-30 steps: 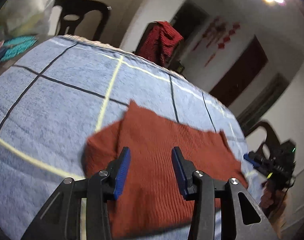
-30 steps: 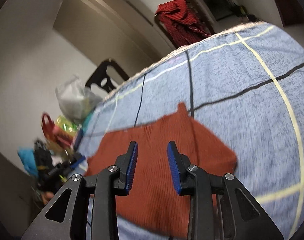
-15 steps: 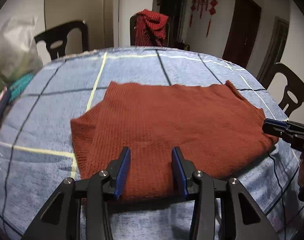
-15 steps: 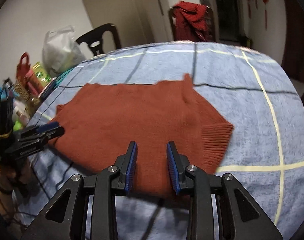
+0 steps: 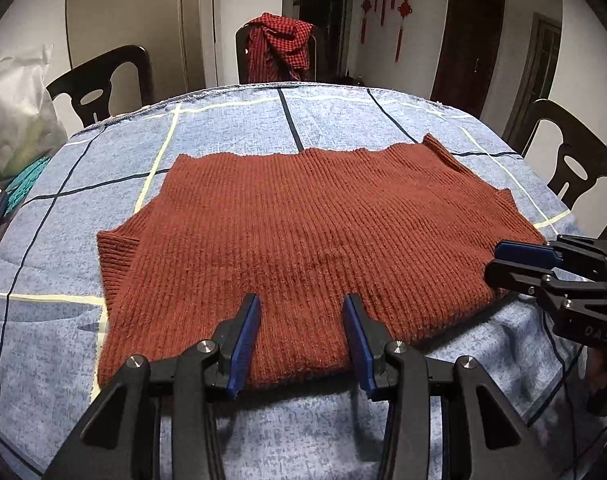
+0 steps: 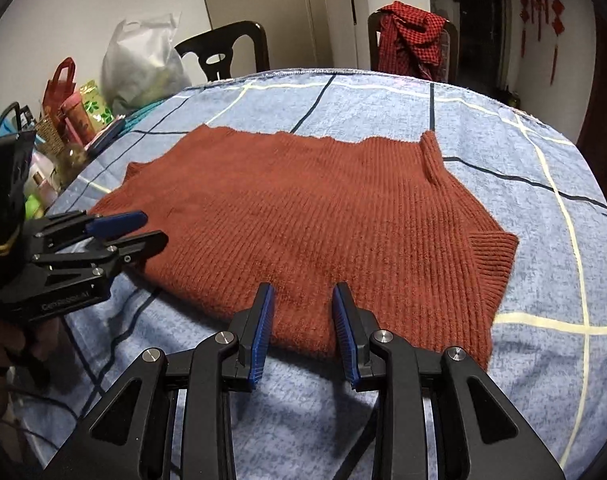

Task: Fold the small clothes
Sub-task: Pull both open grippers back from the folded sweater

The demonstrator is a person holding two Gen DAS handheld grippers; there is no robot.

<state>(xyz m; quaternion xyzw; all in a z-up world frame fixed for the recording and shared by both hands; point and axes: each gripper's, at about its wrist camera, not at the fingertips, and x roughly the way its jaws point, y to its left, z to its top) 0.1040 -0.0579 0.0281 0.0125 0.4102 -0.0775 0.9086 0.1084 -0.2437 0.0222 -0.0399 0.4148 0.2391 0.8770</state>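
Observation:
A rust-red knitted sweater (image 5: 303,236) lies flat and folded on the blue checked tablecloth (image 5: 231,128); it also shows in the right wrist view (image 6: 311,216). My left gripper (image 5: 301,340) is open and empty, hovering over the sweater's near edge. My right gripper (image 6: 301,332) is open and empty over the near edge further right. Each gripper shows in the other's view: the right gripper (image 5: 515,262) at the sweater's right end, the left gripper (image 6: 131,230) at its left end.
Dark chairs stand around the table (image 5: 99,80) (image 5: 567,152); one holds a red checked garment (image 5: 279,48). A white plastic bag (image 6: 139,64), a red bag (image 6: 59,80) and small items crowd the table's left side. The table's front edge is close below the grippers.
Both grippers have levelled out and pulled back towards the sweater's near edge. The views have steadied. The sweater lies the same and both grippers stay open.

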